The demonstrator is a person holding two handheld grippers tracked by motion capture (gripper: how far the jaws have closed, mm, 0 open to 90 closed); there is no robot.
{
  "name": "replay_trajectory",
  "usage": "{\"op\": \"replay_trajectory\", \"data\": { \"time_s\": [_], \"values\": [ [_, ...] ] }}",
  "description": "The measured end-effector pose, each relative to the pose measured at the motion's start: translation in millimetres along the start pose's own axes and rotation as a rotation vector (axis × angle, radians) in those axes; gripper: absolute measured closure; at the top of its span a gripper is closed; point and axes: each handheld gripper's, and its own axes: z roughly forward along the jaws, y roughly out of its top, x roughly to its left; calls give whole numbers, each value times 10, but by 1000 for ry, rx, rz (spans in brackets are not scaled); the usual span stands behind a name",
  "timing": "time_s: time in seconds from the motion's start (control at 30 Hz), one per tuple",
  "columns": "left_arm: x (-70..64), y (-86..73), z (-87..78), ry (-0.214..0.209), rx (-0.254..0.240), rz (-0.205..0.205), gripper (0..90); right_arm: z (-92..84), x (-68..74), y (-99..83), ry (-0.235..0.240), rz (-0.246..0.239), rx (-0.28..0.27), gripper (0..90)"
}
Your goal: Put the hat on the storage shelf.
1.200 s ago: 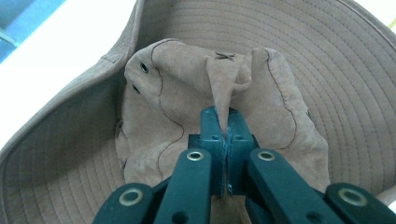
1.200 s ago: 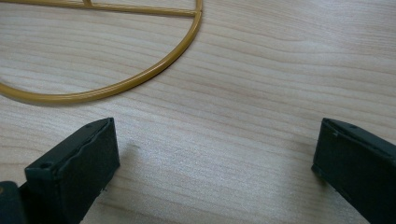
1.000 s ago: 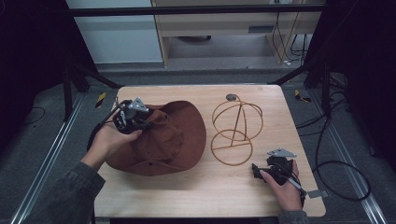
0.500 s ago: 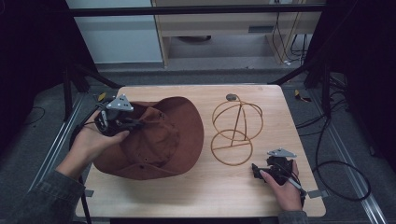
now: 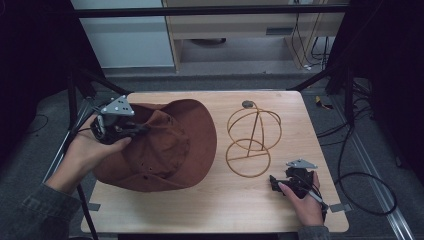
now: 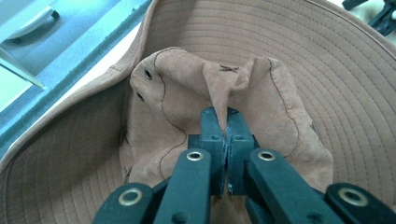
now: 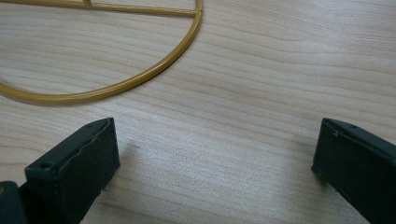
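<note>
Table [image 5: 220, 210] of pale wood is seen carrying a brown wide-brimmed hat [image 5: 170, 150] on its left half, with a yellow wire stand [image 5: 252, 137] just beside the brim. The hat's crown is pinched by the left gripper [image 6: 225, 123], whose jaws are pressed together on a raised fold of fabric; the brim is spread around and beyond that gripper. The right gripper [image 7: 215, 154] is held low over bare wood, jaws wide apart, with the stand's ring base just ahead of it.
</note>
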Motion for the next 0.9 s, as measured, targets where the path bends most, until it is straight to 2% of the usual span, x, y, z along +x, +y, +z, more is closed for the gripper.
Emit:
{"op": "replay_trajectory", "data": {
  "time_s": [0.27,0.53,0.9],
  "values": [
    [-3,91,-155,13,-21,14,886,0,0,0,0,0,0,4],
    [-1,146,-215,15,-29,12,886,1,-2,0,2,0,1,4],
    [-30,322,-375,23,-52,35,886,2,-2,0,2,-1,1,4]
  ]
}}
